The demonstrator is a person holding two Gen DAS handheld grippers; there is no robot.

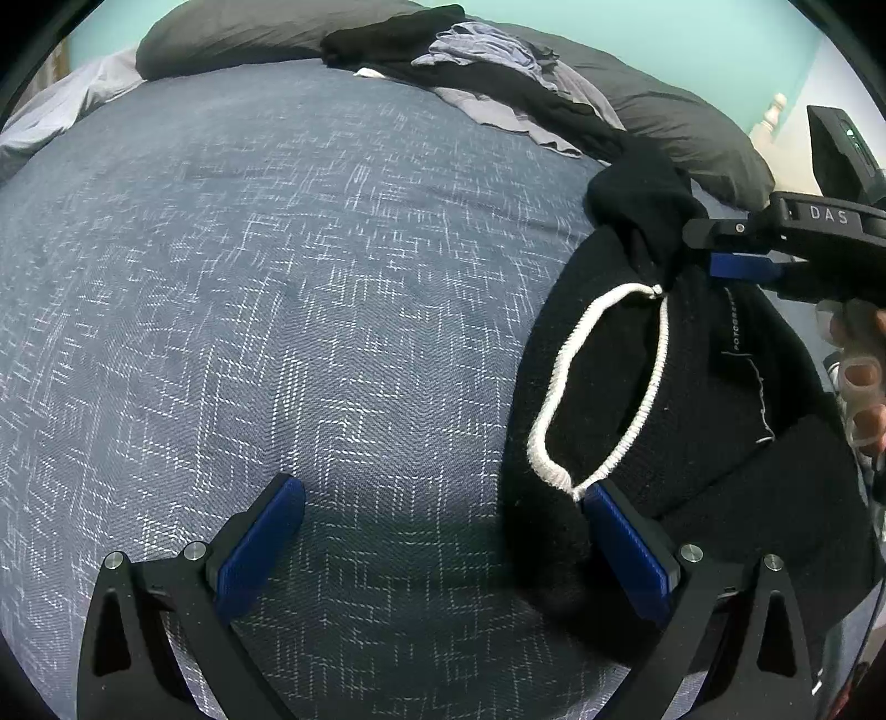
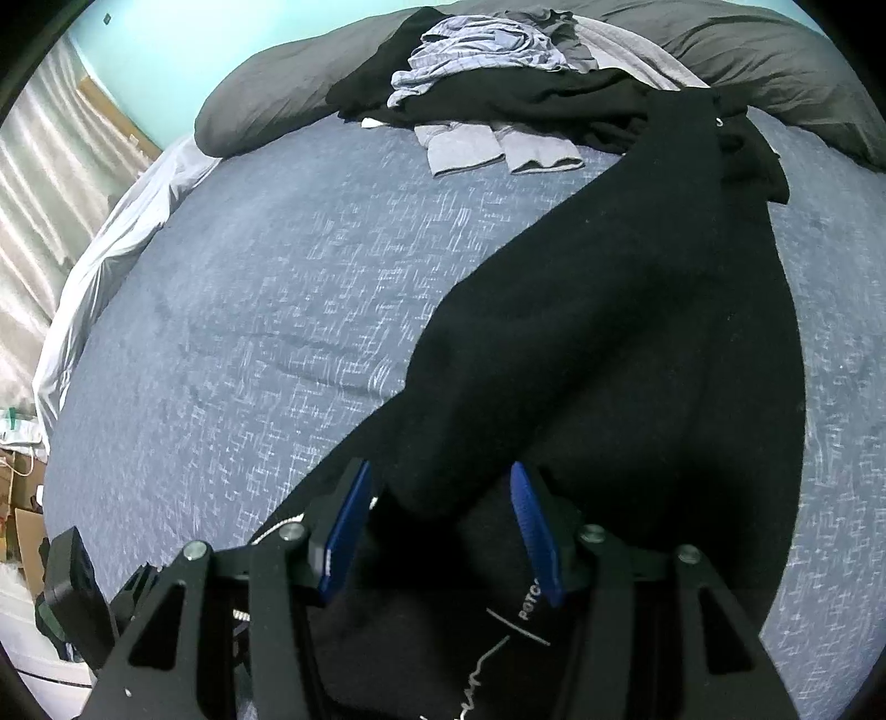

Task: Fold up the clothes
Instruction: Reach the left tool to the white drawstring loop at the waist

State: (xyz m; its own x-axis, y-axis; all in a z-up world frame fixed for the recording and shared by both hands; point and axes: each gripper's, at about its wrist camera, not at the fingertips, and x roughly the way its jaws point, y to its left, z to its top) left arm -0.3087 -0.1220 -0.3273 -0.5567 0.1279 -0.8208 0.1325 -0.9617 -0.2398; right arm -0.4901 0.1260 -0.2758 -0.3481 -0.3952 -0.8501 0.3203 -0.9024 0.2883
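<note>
Black sweatpants (image 2: 598, 332) sprawl across the bed (image 2: 249, 310); our right claw (image 2: 437, 531) bites the bunched waistband, left claw (image 1: 443, 531) gapes empty beside it. We'd pinch the other corner, then pull taut.

I've got the sweatpants (image 2: 581, 343) lying on the bedspread (image 1: 277, 304), running from my near right back to the clothes pile (image 2: 487, 61) at the far edge. Behind that pile sit the pillows (image 1: 232, 33). The drawstring (image 1: 598, 387) lies on the waistband.
</note>
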